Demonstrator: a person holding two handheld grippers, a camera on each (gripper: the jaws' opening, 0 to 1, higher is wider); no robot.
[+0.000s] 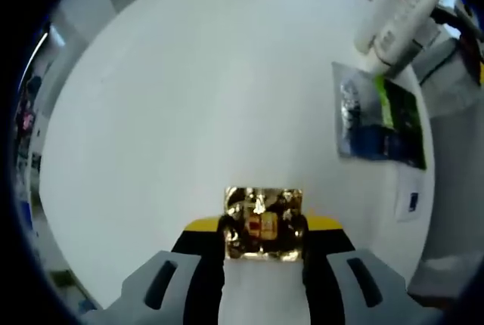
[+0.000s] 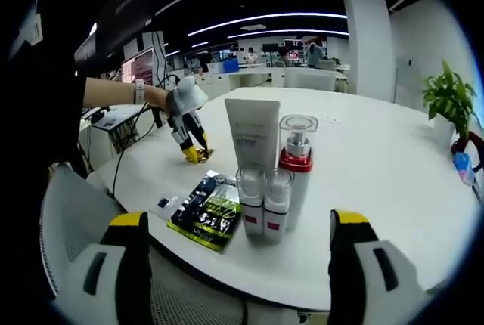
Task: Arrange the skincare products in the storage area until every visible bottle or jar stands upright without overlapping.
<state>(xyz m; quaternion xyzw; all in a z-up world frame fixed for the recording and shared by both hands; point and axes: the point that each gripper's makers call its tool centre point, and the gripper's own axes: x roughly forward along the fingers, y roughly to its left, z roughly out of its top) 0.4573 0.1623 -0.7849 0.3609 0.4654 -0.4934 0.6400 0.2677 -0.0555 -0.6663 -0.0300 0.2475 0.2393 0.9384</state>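
My left gripper (image 1: 262,228) points down at the white table (image 1: 197,98) and is shut on a crinkled gold sachet (image 1: 263,221). In the right gripper view it (image 2: 190,146) shows in a person's hand, tips on the tabletop with the gold sachet (image 2: 203,156). Near the table's front edge a white tube (image 2: 252,137), a clear-capped pump bottle with a red collar (image 2: 296,165) and two small clear-capped bottles (image 2: 250,202) (image 2: 277,204) stand upright, close together. My right gripper (image 2: 239,219) hangs open in front of them, touching nothing.
A dark pack of sachets (image 2: 204,210) (image 1: 382,121) lies flat left of the bottles, with a small white card (image 2: 162,202) beside it. A grey chair (image 2: 68,257) stands below the table edge. A potted plant (image 2: 450,98) is at the far right. Desks and screens stand behind.
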